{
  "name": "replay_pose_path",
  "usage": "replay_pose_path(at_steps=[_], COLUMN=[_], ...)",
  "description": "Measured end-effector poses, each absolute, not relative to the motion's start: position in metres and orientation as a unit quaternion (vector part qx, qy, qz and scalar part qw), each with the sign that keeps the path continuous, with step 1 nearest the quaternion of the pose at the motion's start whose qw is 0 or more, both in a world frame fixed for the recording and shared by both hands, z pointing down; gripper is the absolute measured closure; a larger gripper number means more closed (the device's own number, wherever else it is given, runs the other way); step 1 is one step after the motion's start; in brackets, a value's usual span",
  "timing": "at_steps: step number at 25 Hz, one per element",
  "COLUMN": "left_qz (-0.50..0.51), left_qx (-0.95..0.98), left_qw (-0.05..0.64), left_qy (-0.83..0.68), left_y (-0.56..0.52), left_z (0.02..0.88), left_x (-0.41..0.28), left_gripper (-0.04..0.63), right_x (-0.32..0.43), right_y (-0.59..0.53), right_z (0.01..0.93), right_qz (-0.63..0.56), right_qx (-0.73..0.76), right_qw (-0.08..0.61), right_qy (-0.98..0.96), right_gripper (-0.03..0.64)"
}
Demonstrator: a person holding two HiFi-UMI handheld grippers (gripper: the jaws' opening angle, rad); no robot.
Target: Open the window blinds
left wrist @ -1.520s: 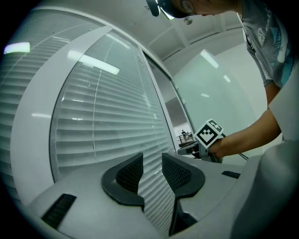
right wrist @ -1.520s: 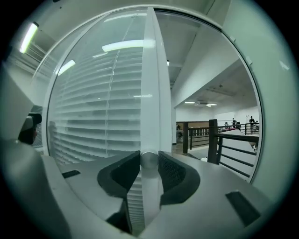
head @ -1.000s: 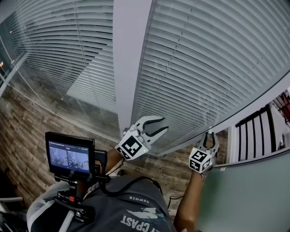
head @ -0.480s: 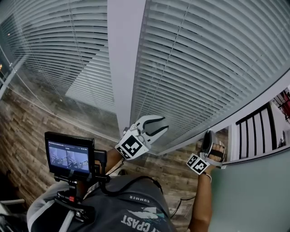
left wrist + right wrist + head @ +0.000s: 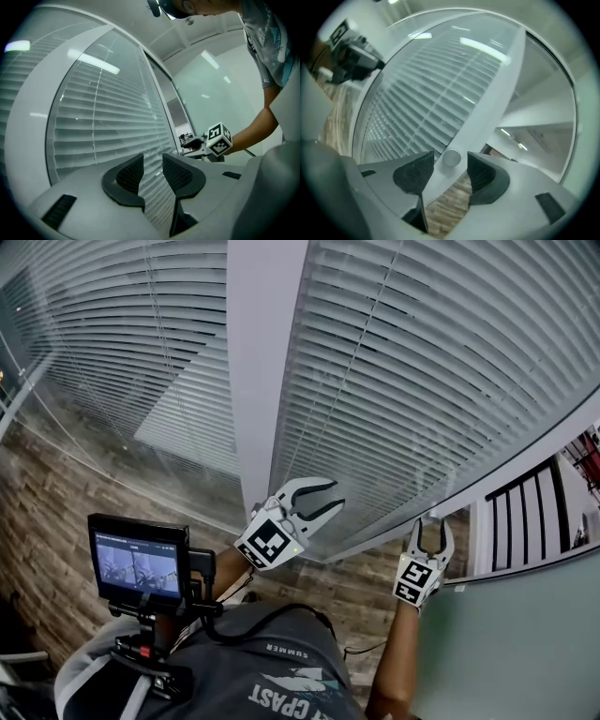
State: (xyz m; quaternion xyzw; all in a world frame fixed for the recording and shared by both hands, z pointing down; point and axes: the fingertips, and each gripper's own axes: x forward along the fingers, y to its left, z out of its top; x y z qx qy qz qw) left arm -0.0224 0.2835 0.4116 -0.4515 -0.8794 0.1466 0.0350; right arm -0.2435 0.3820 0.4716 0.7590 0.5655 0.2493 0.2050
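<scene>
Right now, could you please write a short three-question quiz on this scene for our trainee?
1. True or false: the left gripper holds something.
2. What does the right gripper straddle? A) cord B) round knob C) nothing
3. In the head view, the small screen shows on which side?
Key: 1 false, its jaws are open and empty. 2 B; those jaws have just been opening, pads off the round knob. 3 left.

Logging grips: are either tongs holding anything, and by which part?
Nothing is held. The right tongs have just opened, with the round knob between them, untouched; the left tongs stand open, empty.
</scene>
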Motion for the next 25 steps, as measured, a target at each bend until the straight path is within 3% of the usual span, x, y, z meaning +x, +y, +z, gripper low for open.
replay_pose_path(at_steps=[3, 5, 10, 17, 20, 25], left_qz=[0.149, 0.149, 0.146, 0.144, 0.144, 0.142], left_qx=[-0.45, -0.449, -0.45, -0.448, -0.445, -0.441], left_qw=[0.036, 0.037, 0.037, 0.035, 0.034, 0.034], left_qy=[-0.88, -0.88, -0.88, -0.882, -0.883, -0.886], left_y=[0.283, 0.282, 0.281, 0.28, 0.279, 0.278], left_z=[0.41, 0.412, 0.417, 0.419, 0.419, 0.419], left_x=[-0.025, -0.025, -0.023, -0.025, -0.028, -0.032], left_gripper=[0.463, 0.463, 0.463, 0.463, 0.463, 0.463], right_x=[-0.255, -0.26, -0.255, -0.257, -0.256, -0.252], right_y=[0.387, 0.39, 0.391, 0.395, 0.394, 0.389], right_z=[0.469, 0.472, 0.47, 0.469, 0.469, 0.468], right_qz=[0.172, 0.148, 0.153, 0.143, 0.172, 0.292], right_qx=[0.77, 0.765, 0.752, 0.747, 0.745, 0.705], right_qw=[0.101, 0.069, 0.08, 0.055, 0.082, 0.224], right_qy=[0.606, 0.623, 0.637, 0.647, 0.639, 0.606], right_gripper=[0.431, 0.433, 0.497, 0.497, 0.499, 0.499])
